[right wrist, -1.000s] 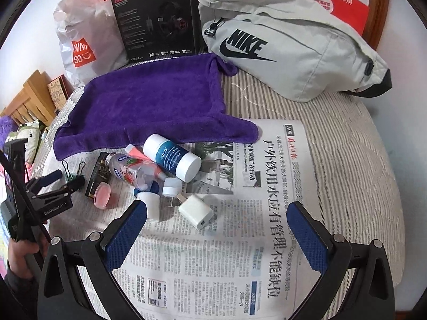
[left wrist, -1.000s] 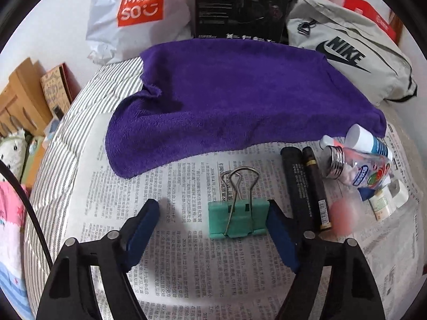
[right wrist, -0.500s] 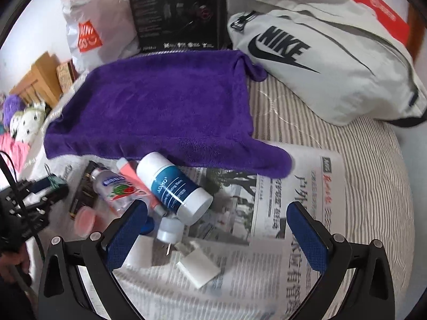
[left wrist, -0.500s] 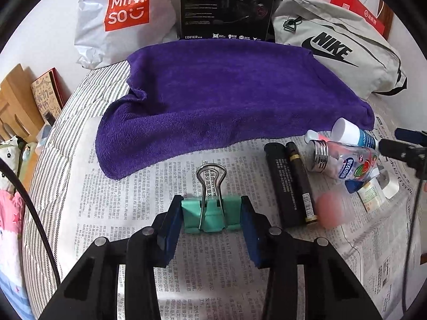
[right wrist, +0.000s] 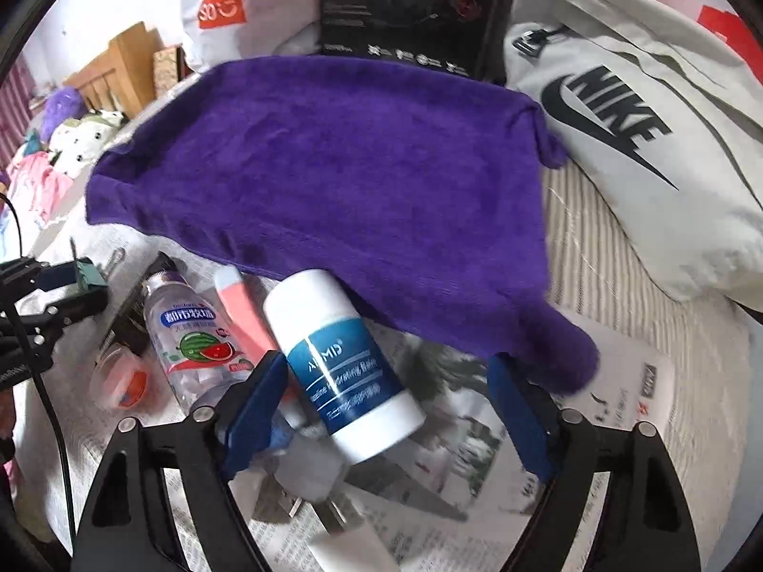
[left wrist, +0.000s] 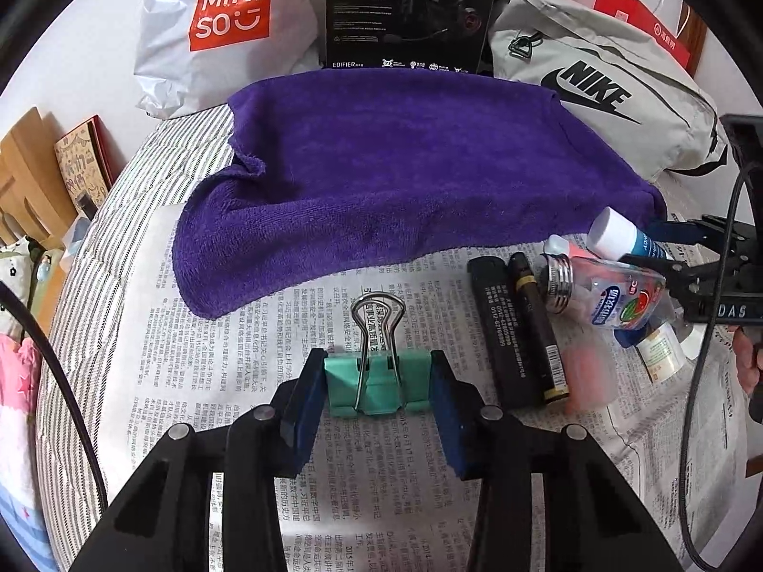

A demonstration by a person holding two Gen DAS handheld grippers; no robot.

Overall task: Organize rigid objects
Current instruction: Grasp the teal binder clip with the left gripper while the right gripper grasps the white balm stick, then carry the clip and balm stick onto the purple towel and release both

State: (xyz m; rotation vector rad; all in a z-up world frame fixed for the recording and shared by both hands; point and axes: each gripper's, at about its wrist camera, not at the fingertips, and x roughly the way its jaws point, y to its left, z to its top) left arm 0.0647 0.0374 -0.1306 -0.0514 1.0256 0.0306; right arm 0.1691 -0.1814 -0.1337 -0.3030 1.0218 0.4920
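So my left gripper point(left wrist: 379, 393) has its blue pads clamped on both sides of the green binder clip point(left wrist: 376, 383), wire handles pointing away from me, sitting on the newspaper point(left wrist: 200, 372). Purple towel point(left wrist: 405, 171) lies beyond it. Right of the clip: two black sticks point(left wrist: 520, 329), then a clear watermelon-label bottle point(left wrist: 610, 293).

My left camera looked steeply down along my left fingers point(left wrist: 310, 400), very close to the newspaper point(left wrist: 190, 357), with the purple towel point(left wrist: 405, 167) mid-frame. My right camera faced the same way, equally low, over the white-and-blue bottle point(right wrist: 343, 362). Both views shared the towel point(right wrist: 334, 181), the Nike bag point(left wrist: 596, 90) upper right and the watermelon-label bottle point(left wrist: 615, 295); each caught the other gripper at its edge.
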